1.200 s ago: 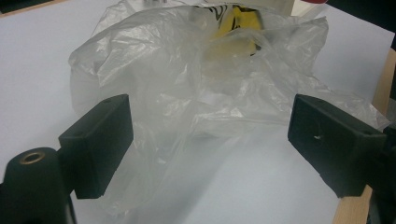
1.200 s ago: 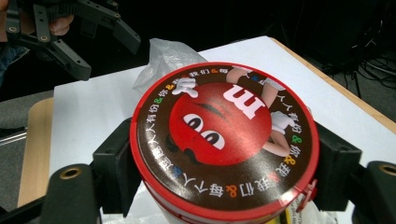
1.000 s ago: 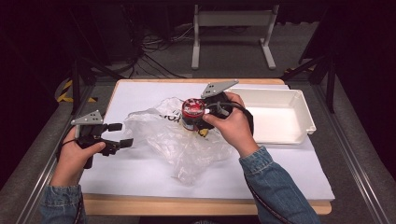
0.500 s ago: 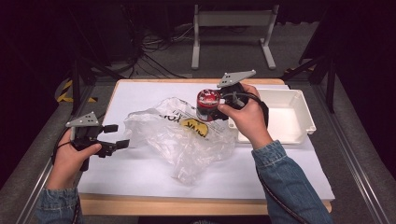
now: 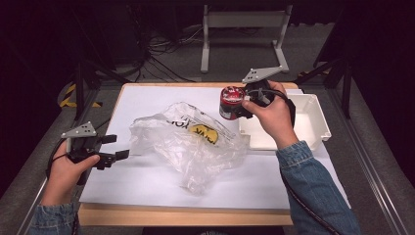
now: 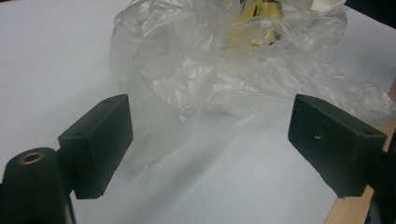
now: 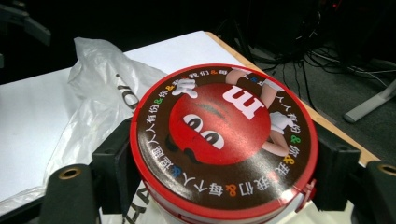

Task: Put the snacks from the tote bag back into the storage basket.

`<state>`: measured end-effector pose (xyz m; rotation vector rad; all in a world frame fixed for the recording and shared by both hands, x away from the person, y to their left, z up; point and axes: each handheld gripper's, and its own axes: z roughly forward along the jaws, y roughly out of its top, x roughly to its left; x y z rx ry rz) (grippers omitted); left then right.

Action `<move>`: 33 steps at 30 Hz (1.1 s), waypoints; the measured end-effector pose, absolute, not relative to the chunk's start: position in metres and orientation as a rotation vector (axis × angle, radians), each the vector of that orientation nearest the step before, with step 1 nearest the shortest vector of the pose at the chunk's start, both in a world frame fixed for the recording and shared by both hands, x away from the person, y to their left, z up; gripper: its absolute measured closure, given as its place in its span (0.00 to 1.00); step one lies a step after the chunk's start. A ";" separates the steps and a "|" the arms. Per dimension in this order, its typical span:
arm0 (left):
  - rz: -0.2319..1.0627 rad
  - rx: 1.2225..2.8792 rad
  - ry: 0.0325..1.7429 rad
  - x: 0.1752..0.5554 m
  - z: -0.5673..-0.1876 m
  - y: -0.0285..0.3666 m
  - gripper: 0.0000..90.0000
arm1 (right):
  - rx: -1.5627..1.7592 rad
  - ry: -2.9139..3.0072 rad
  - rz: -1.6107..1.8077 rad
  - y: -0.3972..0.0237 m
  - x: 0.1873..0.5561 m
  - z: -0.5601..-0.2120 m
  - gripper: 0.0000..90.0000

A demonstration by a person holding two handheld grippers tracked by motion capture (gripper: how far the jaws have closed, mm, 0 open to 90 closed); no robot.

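**Candy tub lifted clear of the bag, heading for the tray**

Over the far right part of the table (image 5: 147, 98), seen from the high view, the right claw (image 5: 236, 106) pinches a round red candy tub (image 5: 230, 102) by its sides and holds it in the air, just left of the white tray (image 5: 313, 115) and beyond the crumpled clear plastic bag (image 5: 188, 142). I judge the step in hand to be the carry: the tub is out of the bag and not yet set down. The next move likely calls for swinging it over the tray's near rim and lowering it level before the pinch is let go. The left claw (image 5: 113, 147) hangs spread and empty at the table's left edge, near the bag without touching it.

Along the left gripper view, the left claw (image 6: 210, 140) stands wide apart over bare white table, the bag (image 6: 224, 70) lying just ahead of the jaws, nothing between them.

From the right gripper view, the tub's printed lid (image 7: 224, 140) faces the camera, a black pad pressed against the tub wall on either side. The bag (image 7: 102, 88) lies below and behind it.
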<state>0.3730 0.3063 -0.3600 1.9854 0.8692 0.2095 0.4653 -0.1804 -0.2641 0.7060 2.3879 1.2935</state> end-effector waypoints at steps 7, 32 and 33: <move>0.211 1.972 0.902 0.368 -0.362 0.313 0.17 | 0.734 2.368 1.279 -0.195 0.473 -0.260 0.28; 0.207 1.982 0.924 0.366 -0.368 0.315 0.16 | 0.760 2.344 1.239 -0.252 0.501 -0.272 0.28; 0.208 1.981 0.925 0.366 -0.368 0.315 0.16 | 0.759 2.348 1.242 -0.253 0.502 -0.273 0.28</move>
